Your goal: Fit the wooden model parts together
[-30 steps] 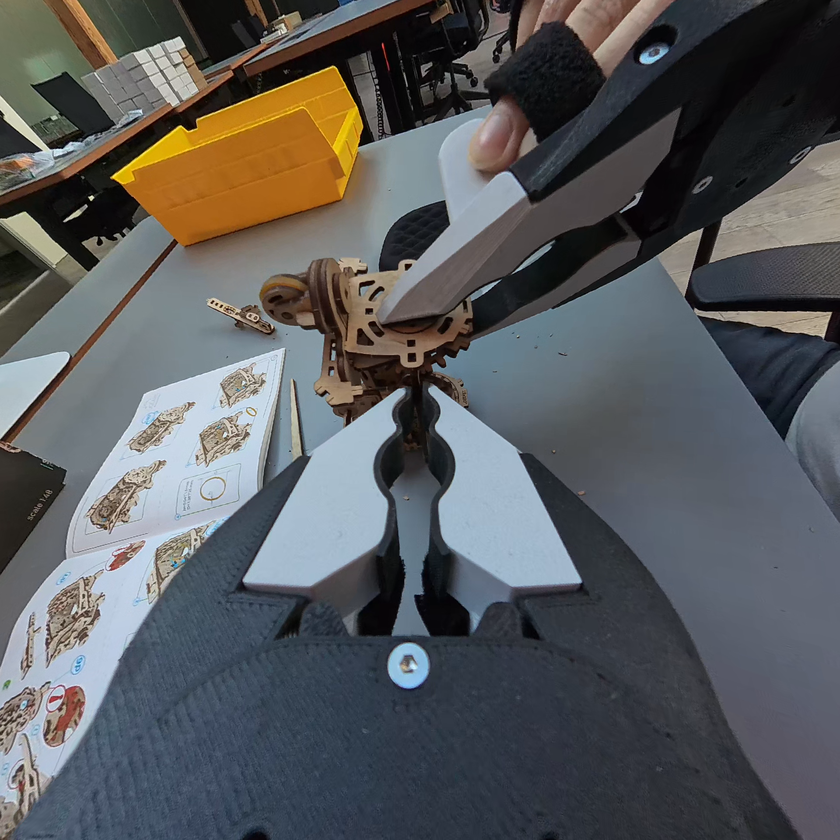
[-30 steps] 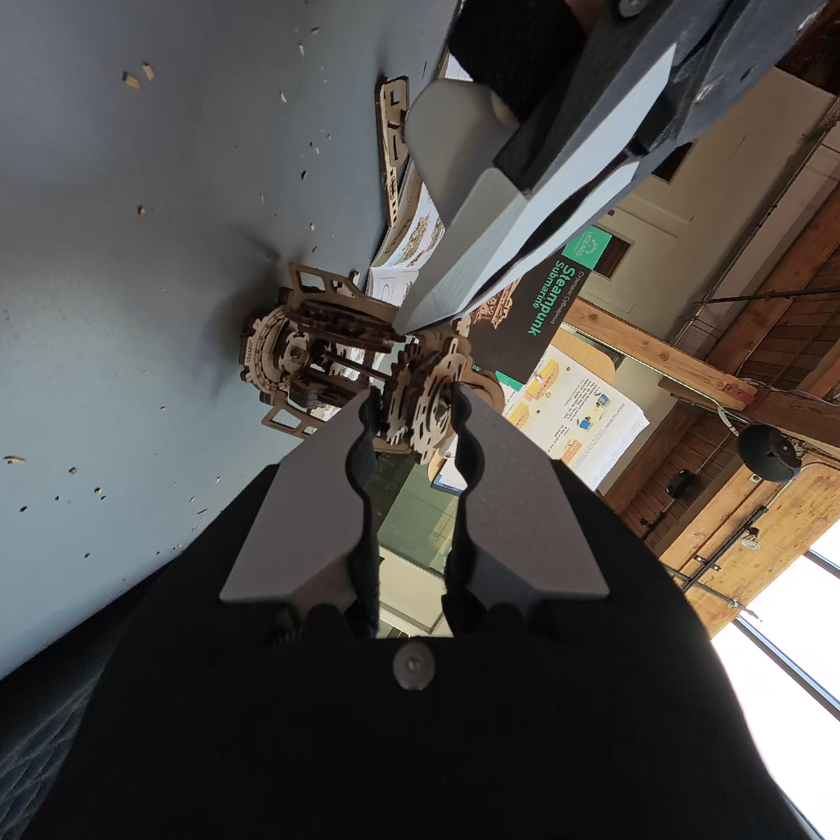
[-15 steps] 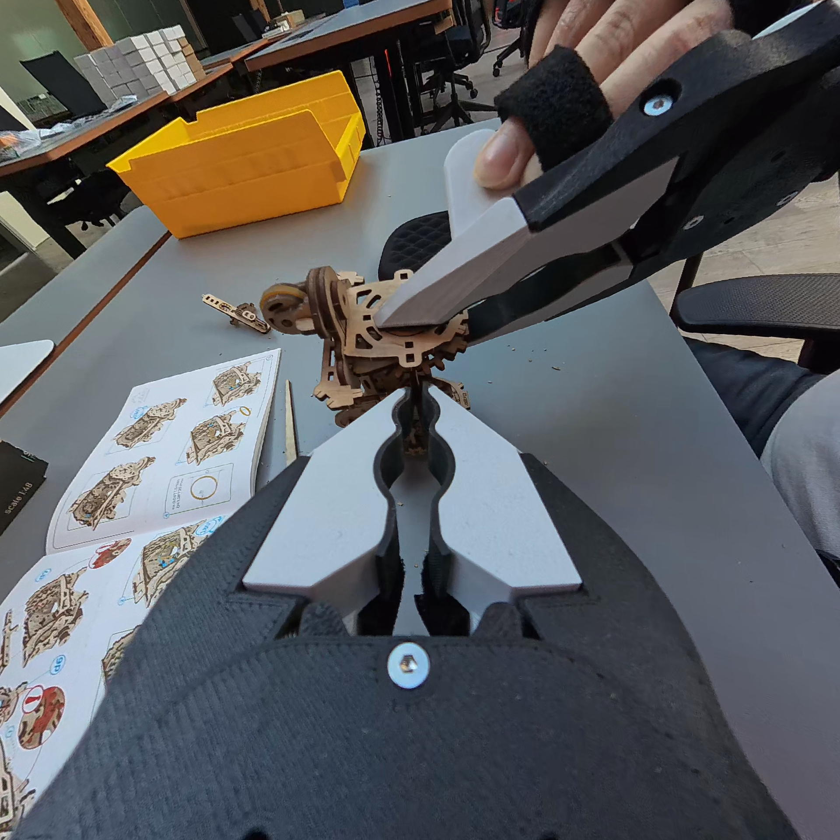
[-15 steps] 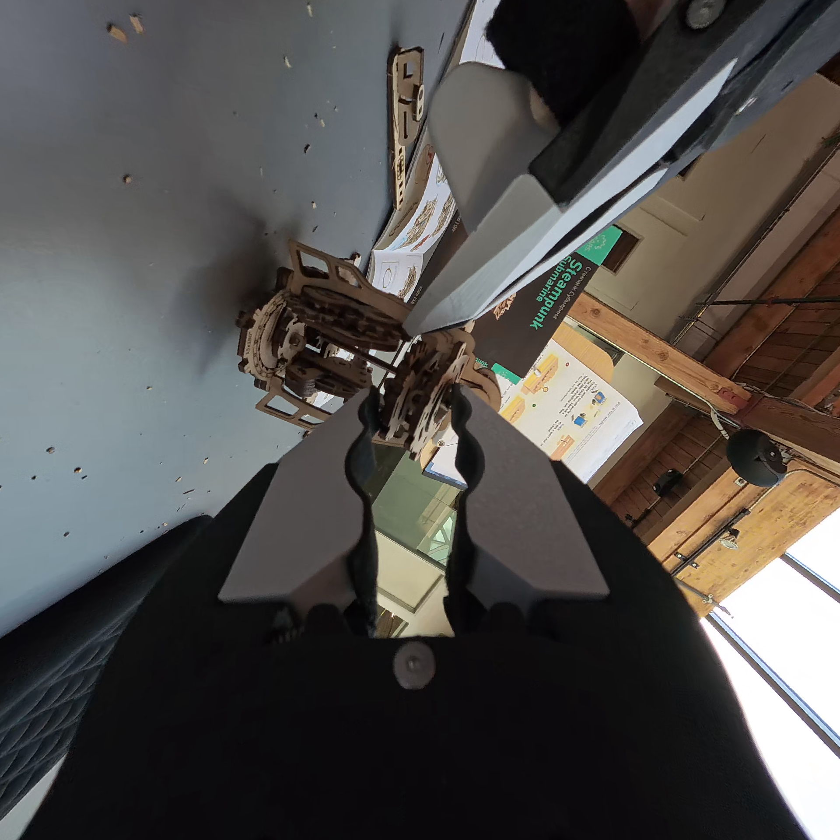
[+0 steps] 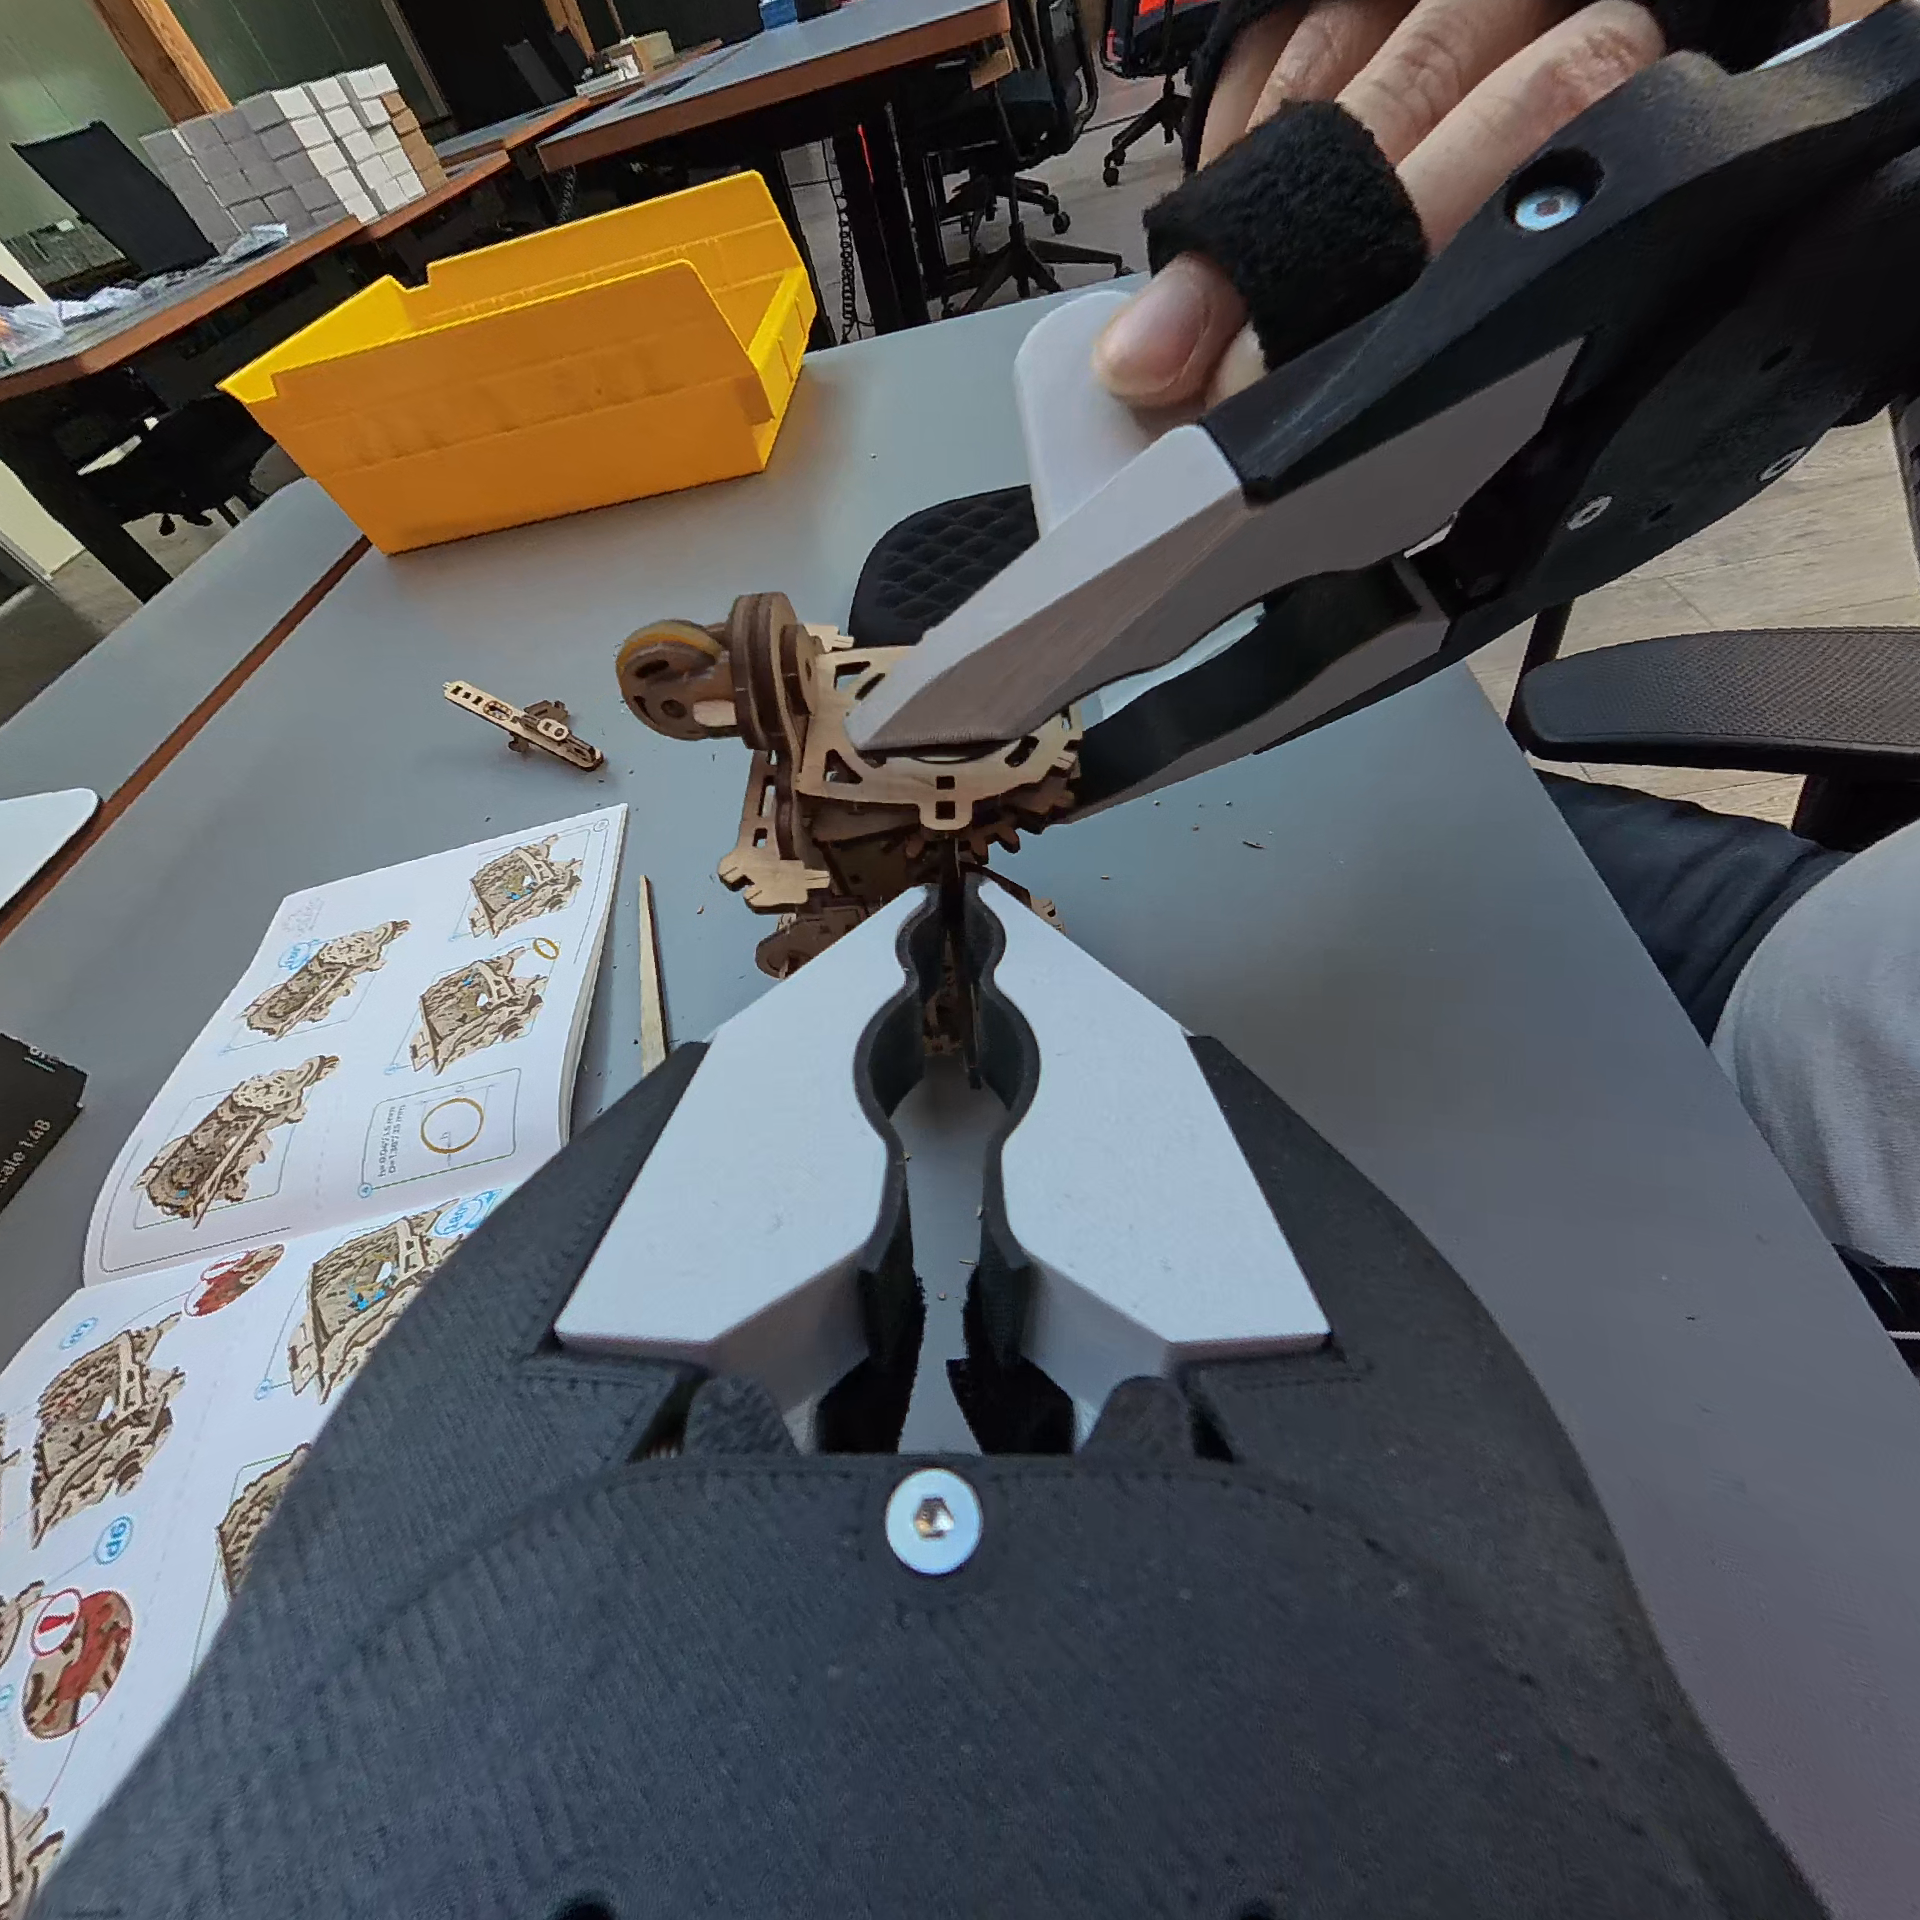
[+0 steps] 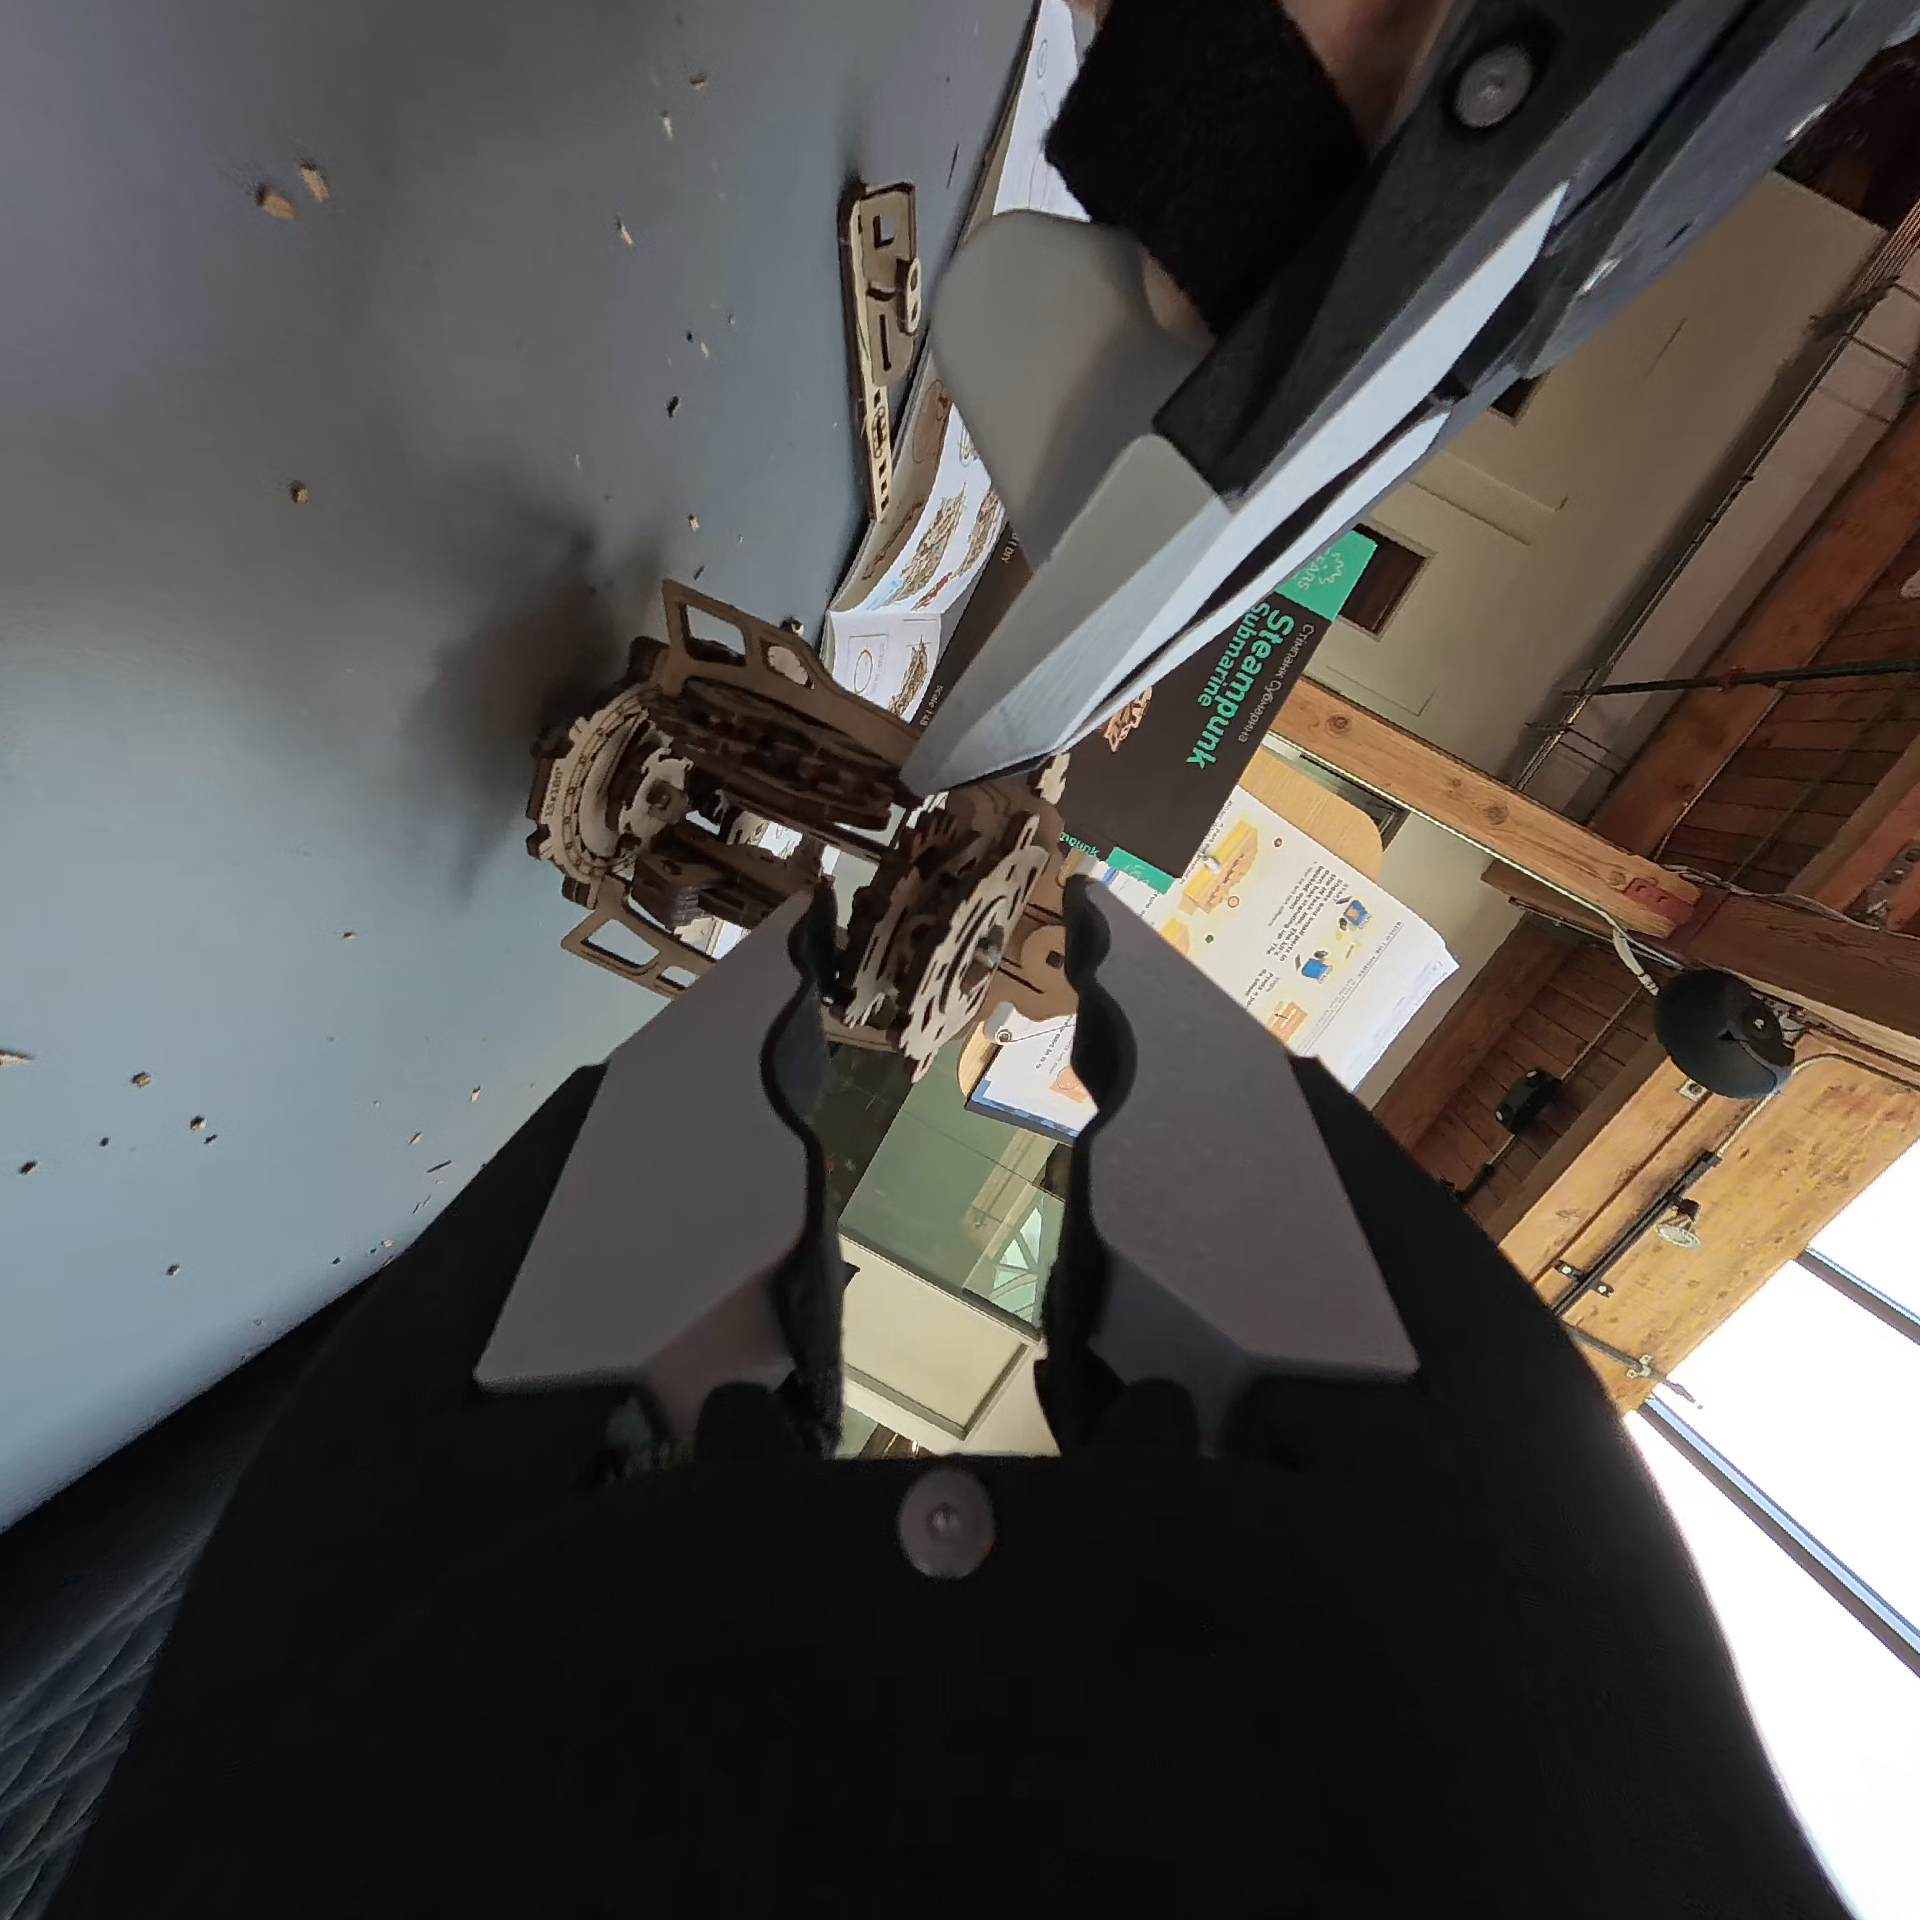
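Note:
The wooden model (image 5: 800,727), a brown gear assembly, is held above the grey table (image 5: 1299,1039) between both grippers. My left gripper (image 5: 951,909) is shut on a thin plate at the model's near underside. My right gripper (image 5: 935,753) comes in from the upper right and clamps the toothed disc on top, with a hand on its handle. In the right wrist view, the gear end of the model (image 6: 956,935) fills the gap of my right gripper (image 6: 948,899). The left gripper (image 6: 935,769) meets the model from above there.
An open instruction booklet (image 5: 364,1039) lies at the left, with a thin wooden stick (image 5: 649,977) beside it. A loose wooden part (image 5: 525,722) lies behind them. A yellow bin (image 5: 540,374) stands at the back. A black box (image 6: 1195,727) stands beyond. Wood crumbs dot the table. My two grippers' fingertips are within a few centimetres of each other.
Both grippers and the model have shifted slightly while keeping hold. In the right wrist view the model has turned a little and the right jaws stand a bit wider.

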